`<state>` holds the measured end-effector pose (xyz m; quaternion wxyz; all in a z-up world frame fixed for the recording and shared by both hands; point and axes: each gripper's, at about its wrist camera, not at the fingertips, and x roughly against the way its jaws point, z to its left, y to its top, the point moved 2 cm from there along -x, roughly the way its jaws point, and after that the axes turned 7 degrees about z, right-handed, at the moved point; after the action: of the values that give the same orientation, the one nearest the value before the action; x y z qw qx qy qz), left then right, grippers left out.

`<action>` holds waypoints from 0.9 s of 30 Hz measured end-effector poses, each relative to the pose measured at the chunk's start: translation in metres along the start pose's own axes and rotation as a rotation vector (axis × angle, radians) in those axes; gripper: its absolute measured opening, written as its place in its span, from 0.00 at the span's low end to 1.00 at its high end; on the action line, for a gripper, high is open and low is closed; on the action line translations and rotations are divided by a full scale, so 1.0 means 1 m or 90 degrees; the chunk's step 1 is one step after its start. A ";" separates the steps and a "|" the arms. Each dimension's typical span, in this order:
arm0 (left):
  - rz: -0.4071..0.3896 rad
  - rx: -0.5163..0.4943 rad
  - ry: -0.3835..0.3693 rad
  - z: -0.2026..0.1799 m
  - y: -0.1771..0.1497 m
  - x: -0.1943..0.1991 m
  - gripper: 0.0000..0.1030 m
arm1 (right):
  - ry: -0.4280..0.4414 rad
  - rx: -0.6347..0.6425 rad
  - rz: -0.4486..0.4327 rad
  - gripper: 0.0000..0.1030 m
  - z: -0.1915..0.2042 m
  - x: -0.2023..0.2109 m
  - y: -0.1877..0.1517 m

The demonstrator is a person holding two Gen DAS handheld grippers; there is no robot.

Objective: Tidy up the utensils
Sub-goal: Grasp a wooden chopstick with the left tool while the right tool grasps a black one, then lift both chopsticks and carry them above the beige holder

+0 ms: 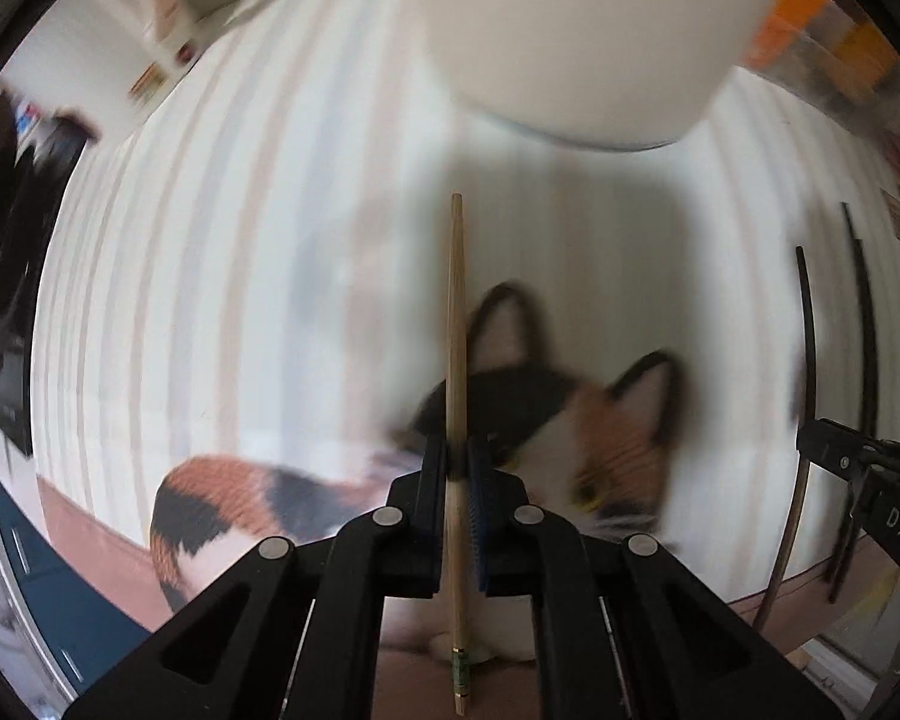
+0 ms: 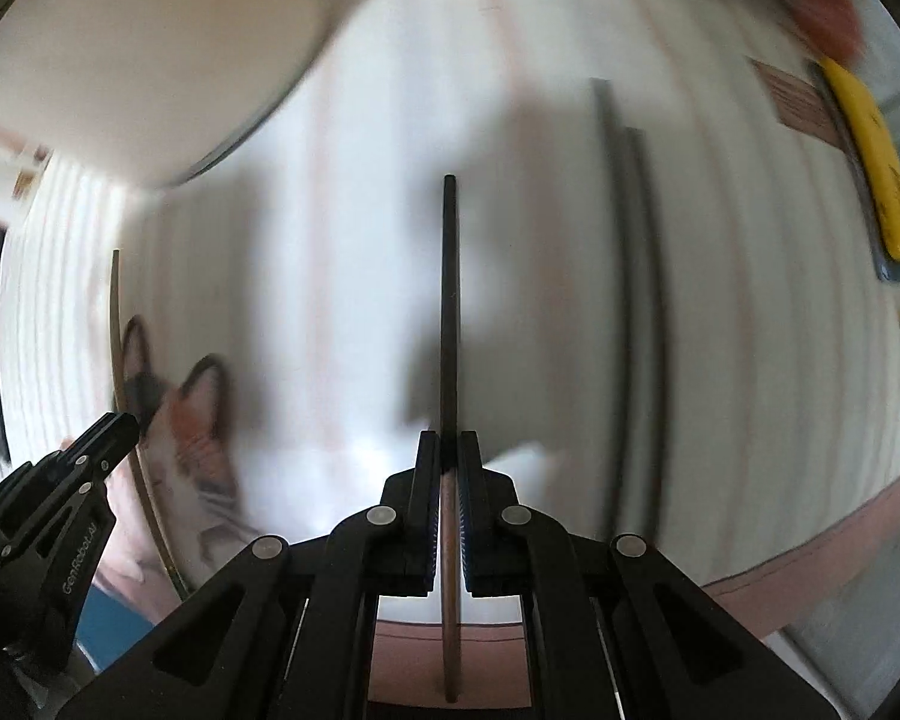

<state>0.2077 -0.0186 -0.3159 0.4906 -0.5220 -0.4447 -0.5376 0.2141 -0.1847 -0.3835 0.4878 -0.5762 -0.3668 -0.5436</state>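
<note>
My left gripper [image 1: 457, 450] is shut on a light wooden chopstick [image 1: 455, 324] that points forward over a striped white mat [image 1: 240, 276]. My right gripper [image 2: 448, 441] is shut on a dark chopstick [image 2: 450, 300] held the same way. Two more dark chopsticks [image 2: 630, 300] lie on the mat to the right of it; they also show in the left wrist view [image 1: 834, 360]. The left gripper shows at the lower left of the right wrist view [image 2: 111, 426], with its wooden chopstick [image 2: 117, 330]. The right gripper shows at the right edge of the left wrist view [image 1: 810, 438].
A large white container [image 1: 582, 42] stands at the far side of the mat; it also shows at upper left in the right wrist view [image 2: 120, 60]. The mat has a calico cat picture [image 1: 570, 420]. A yellow object [image 2: 876, 162] lies at the far right. Both views are motion-blurred.
</note>
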 end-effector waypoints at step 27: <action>0.002 0.012 -0.014 0.010 0.038 -0.002 0.05 | -0.079 0.056 0.030 0.06 0.020 0.003 0.019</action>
<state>0.2466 -0.0137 -0.3186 0.4913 -0.5237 -0.4545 -0.5271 0.2383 -0.1704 -0.3828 0.5018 -0.5949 -0.4064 -0.4787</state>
